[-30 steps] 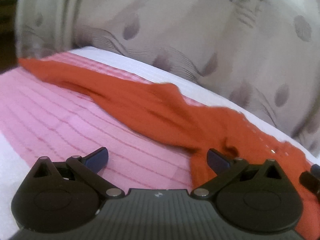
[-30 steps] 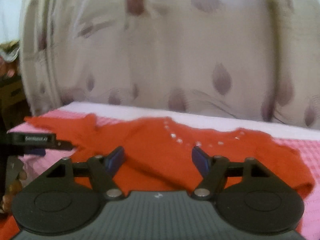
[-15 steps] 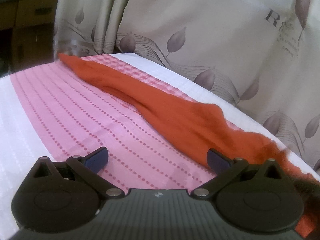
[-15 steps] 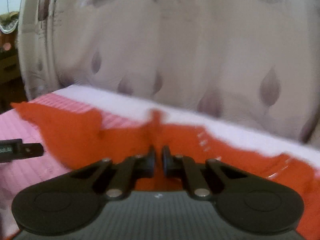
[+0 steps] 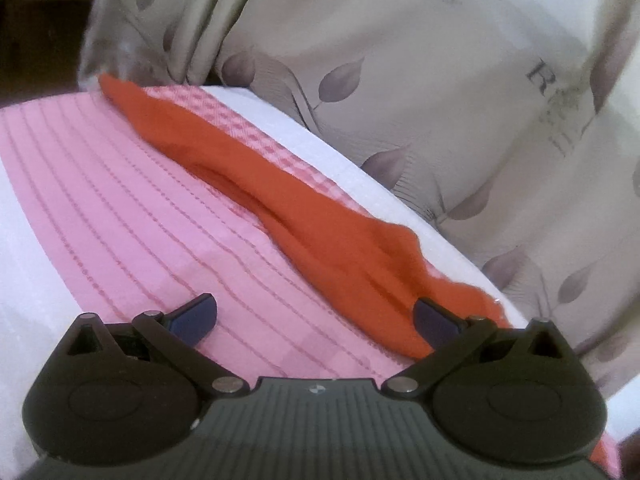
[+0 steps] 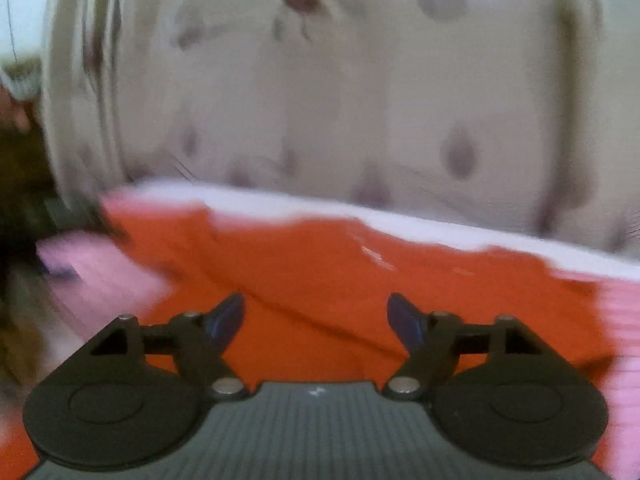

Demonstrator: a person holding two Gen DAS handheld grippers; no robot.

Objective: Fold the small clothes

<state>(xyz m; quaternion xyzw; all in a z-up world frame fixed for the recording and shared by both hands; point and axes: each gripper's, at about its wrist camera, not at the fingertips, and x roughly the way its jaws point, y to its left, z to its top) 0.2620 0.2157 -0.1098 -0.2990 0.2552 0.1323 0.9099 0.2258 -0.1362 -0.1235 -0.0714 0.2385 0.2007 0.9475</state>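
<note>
The orange garment (image 5: 320, 220) lies spread on the pink striped bedspread (image 5: 120, 208), its long sleeve running back toward the leaf-print curtain (image 5: 400, 80) and its body bunched nearer the cameras; small pale beads dot its neckline in the blurred right wrist view. The step in hand looks like an early one: the top is being laid out or a first fold has just been let go, and no neat fold shows yet. The right hand-held gripper (image 6: 316, 316) hovers over the garment's body with its jaws spread; they have just been opening, and only flat cloth lies beneath them, none of it pinched. The left hand-held gripper (image 5: 316, 316) is spread wide too, one finger over bare bedspread, the other at the edge of the orange cloth beside the sleeve's root, gripping nothing. Next, I judge, the sleeve needs to be pinched near its root or cuff and carried across the garment's body, which calls for a firm nip on thin, limp fabric.
</note>
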